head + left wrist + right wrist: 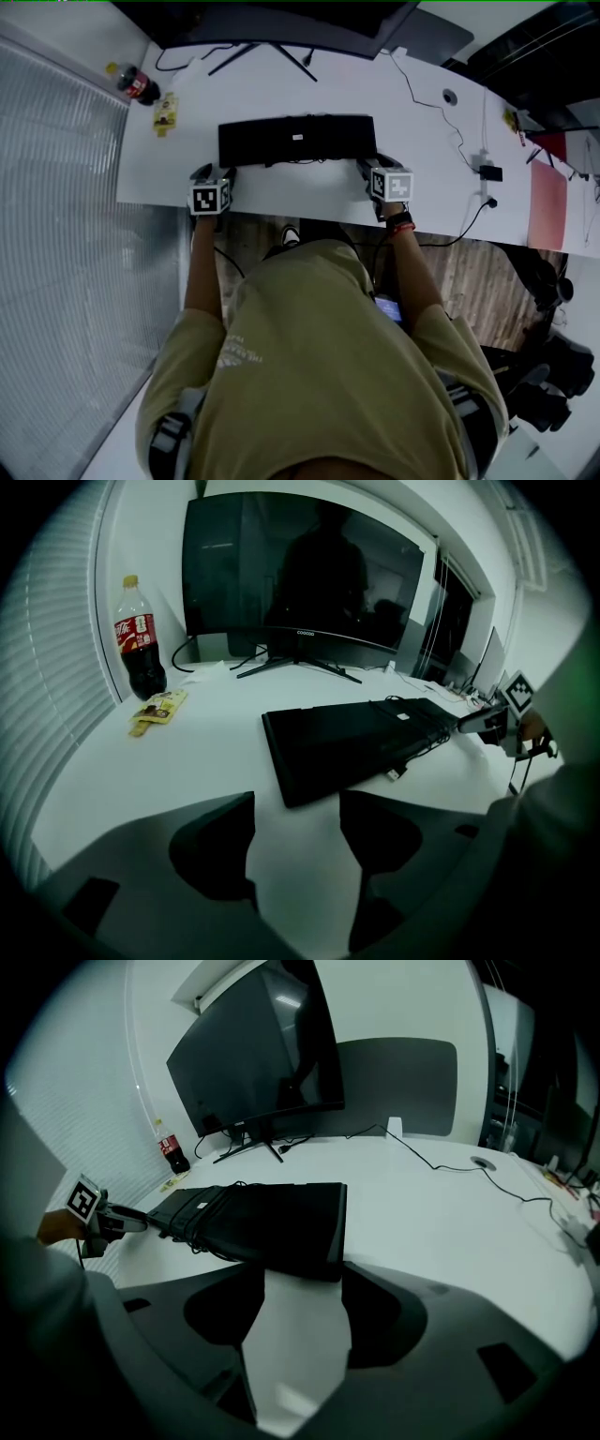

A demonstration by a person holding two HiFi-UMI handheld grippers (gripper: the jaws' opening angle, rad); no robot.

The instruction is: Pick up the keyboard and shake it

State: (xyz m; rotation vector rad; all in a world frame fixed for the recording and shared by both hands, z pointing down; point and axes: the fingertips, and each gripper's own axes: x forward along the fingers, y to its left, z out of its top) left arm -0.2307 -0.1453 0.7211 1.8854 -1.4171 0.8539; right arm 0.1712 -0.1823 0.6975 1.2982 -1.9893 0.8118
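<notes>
1 dark cola bottle w/ red label [137,84] and 1 yellow snack packet [166,114] sit far left. Left gripper [298,803]: released, jaws apart at left end of 1 flat black keyboard [296,139], which lies on the white desk [422,197]. Right gripper [302,1283]: released too, jaws apart at its right end.

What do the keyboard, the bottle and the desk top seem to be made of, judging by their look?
Keyboard: probably plastic, matt black; its surface is dull, without glare.
Bottle: likely clear plastic; the dark drink shows through its wall.
Desk top: smooth white, perhaps laminate or painted board; it has a soft sheen and no grain.
</notes>
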